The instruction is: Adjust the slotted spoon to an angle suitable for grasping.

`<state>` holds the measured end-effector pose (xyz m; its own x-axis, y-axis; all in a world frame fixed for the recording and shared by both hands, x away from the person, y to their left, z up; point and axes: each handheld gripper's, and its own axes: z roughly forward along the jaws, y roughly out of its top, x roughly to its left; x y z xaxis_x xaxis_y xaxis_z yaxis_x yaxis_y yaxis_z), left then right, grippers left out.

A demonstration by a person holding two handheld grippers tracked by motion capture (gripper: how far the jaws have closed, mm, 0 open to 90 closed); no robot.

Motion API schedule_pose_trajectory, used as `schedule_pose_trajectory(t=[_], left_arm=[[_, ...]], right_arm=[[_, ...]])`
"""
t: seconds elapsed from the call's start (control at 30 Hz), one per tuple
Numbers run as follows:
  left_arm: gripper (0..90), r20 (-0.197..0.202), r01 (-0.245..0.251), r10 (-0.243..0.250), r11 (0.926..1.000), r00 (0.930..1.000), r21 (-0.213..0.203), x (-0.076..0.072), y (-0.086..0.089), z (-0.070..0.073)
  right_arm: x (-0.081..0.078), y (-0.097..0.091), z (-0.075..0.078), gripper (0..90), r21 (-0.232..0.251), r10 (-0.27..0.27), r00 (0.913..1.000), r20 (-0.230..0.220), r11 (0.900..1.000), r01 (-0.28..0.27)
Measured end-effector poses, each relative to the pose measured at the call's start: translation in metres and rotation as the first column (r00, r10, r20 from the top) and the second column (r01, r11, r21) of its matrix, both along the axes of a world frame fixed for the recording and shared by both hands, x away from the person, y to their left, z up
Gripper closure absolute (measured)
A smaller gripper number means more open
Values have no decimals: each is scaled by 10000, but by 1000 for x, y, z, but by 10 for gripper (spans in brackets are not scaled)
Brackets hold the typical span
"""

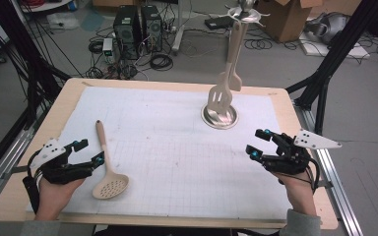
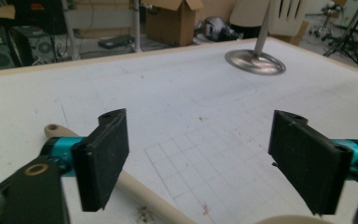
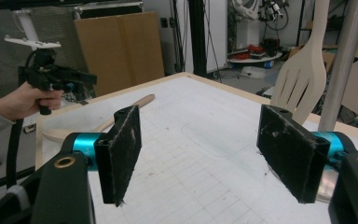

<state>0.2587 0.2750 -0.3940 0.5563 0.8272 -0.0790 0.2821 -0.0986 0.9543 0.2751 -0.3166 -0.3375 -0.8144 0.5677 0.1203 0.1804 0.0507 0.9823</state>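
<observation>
The left gripper [image 1: 88,152] has its jaws spread with nothing between them, just beside the skimmer spoon [image 1: 107,167] lying on the white gridded mat [image 1: 177,157]. The right gripper [image 1: 258,143] is spread too, bare mat between both. Past the table's wooden edge [image 1: 177,84], cables and computer towers [image 1: 138,24] crowd the floor.

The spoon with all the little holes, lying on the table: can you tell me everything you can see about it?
The slotted spoon is pale beige and looks like wood or plastic. It has a round bowl dotted with small holes and a long, thin handle with a rounded end. It lies flat on the white mat, bowl toward the person, handle pointing away. The left gripper is right beside the handle with open jaws, and the handle passes under one jaw without being pinched.
</observation>
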Motion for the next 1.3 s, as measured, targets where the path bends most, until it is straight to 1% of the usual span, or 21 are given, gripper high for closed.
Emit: schedule_pose_trajectory(t=[0.07,0.13,0.17,0.27,0.3,0.33,0.4,0.47,0.5,0.57,0.6,0.7,0.77,0.8,0.83,0.87,0.93,1.0,1.13,1.27,1.3], left_arm=[[231,-25,-211,211,9996,9998,169,2,0,-1],[227,-84,-277,278,9996,9996,104,4,2,-3],[231,-133,-296,298,9995,9995,146,5,3,-4],[293,-381,-338,344,9993,9987,168,9,5,-5],[318,-512,-437,451,9987,9977,272,11,5,-6],[349,-670,-503,527,9981,9964,364,12,5,-6],[430,-1034,-708,738,9969,9919,330,12,7,-6],[499,-1044,-782,809,9965,9912,299,11,9,-6],[529,-966,-837,858,9962,9916,254,10,11,-5],[610,-940,-887,897,9959,9915,151,10,13,-4],[657,-937,-825,830,9965,9921,92,10,14,-4],[770,-1207,-798,819,9966,9893,225,14,14,-7],[818,-1349,-810,858,9959,9871,411,18,14,-9],[845,-1407,-827,883,9956,9861,451,20,14,-9],[864,-1477,-839,903,9953,9849,493,22,15,-10],[887,-1537,-839,913,9950,9839,540,25,16,-11],[896,-1686,-738,836,9952,9821,635,29,17,-13],[897,-1804,-615,757,9947,9807,830,31,17,-16],[898,-1905,-599,793,9926,9785,1058,37,16,-19],[898,-2207,-685,957,9894,9706,1279,48,14,-27],[898,-2280,-698,977,9894,9688,1274,51,13,-29]], right_arm=[[-1,-1,1,298,-39,-8,10000,32,10000,8],[-2,-2,1,297,-87,-43,10000,41,10000,44],[-2,-3,1,297,-92,-47,10000,1,9999,47],[-1,-4,0,296,-135,-80,10000,-30,9999,79],[-1,-4,0,295,-151,-66,10000,-14,9999,66],[-1,-4,-1,295,-167,-65,9999,-78,9998,64],[-1,-3,-3,295,-283,-13,9999,-167,9996,8],[-1,0,-3,295,-349,25,9998,-212,9994,-33],[-1,1,-3,295,-361,45,9997,-235,9993,-53],[-2,3,-4,294,-477,109,9997,-232,9988,-120],[-2,4,-4,294,-503,161,9995,-272,9986,-174],[-4,5,-4,295,-582,236,9995,-221,9980,-249],[-4,4,-3,294,-461,197,9996,-193,9987,-205],[-5,4,-3,294,-471,228,9995,-226,9986,-238],[-4,4,-3,294,-490,219,9997,-145,9985,-226],[-4,4,-3,294,-500,218,9995,-208,9985,-229],[-3,5,-4,294,-537,240,9993,-293,9982,-255],[-2,6,-4,294,-566,258,9994,-246,9980,-272],[-1,7,-4,294,-613,283,9992,-295,9977,-301],[0,10,-5,294,-674,353,9988,-348,9970,-375],[0,10,-5,294,-698,379,9988,-298,9968,-399]])
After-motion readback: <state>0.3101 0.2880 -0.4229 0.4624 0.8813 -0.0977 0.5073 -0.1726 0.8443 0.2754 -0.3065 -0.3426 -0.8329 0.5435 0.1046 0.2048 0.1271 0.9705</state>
